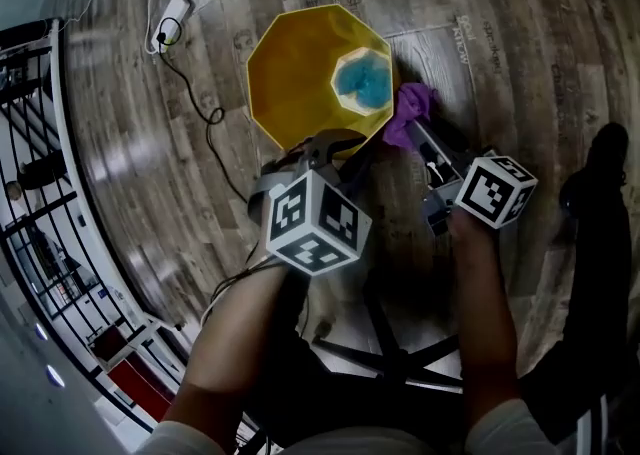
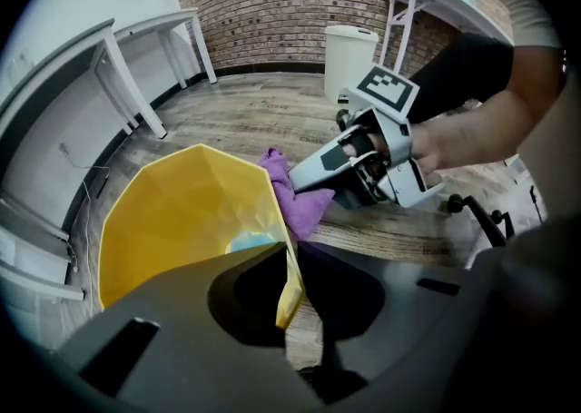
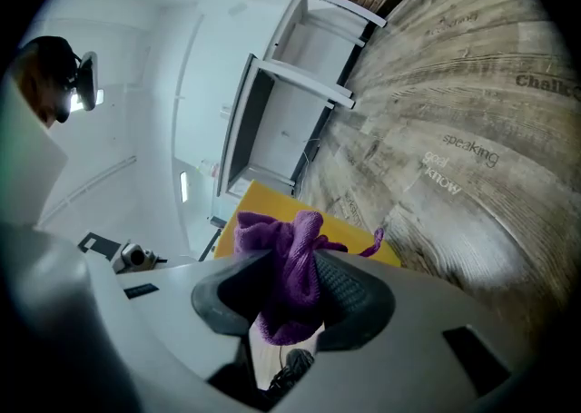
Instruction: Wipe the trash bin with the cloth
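Blue thing [image 1: 363, 81] inside the trash bin [image 1: 290, 83], perhaps plastic, is unclear.

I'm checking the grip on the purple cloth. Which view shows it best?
The right gripper view: the purple cloth sits bunched between the right hand-held gripper's pads, close up. The left gripper view shows it by the yellow bin's rim; the head view shows only a small tuft.
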Motion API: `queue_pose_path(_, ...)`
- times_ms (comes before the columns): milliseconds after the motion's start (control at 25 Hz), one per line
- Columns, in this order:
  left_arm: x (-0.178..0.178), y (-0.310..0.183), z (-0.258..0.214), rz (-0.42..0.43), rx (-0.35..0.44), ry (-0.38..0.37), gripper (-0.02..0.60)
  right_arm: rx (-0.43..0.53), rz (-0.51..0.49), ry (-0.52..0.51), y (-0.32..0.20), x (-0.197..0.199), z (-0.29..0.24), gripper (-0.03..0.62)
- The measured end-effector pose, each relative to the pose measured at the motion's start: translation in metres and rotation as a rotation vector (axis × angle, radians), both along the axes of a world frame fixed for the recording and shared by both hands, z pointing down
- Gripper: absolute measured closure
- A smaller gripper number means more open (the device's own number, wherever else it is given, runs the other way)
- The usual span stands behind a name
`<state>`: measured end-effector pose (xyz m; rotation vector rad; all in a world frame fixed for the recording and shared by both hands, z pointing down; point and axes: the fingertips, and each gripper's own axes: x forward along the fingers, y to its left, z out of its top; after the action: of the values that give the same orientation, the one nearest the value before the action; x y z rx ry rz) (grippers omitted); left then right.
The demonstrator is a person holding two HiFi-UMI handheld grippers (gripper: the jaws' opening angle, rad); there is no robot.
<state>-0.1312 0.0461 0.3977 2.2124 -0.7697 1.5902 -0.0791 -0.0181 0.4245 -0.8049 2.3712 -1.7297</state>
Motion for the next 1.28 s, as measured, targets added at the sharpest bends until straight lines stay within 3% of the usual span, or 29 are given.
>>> queue_pose_path(760,0.005,0.001,0.000,0.005,-0.003,0.009,0.541,-0.147,-0.043,0.252,-0.013,-0.005,0.130,0.454)
queue_pose_path(1280,0.005,0.002,-0.002,-0.005,-0.003,0.013,0.541,-0.220,-0.106,0.493,-0.020,-0.012,0.207,0.454)
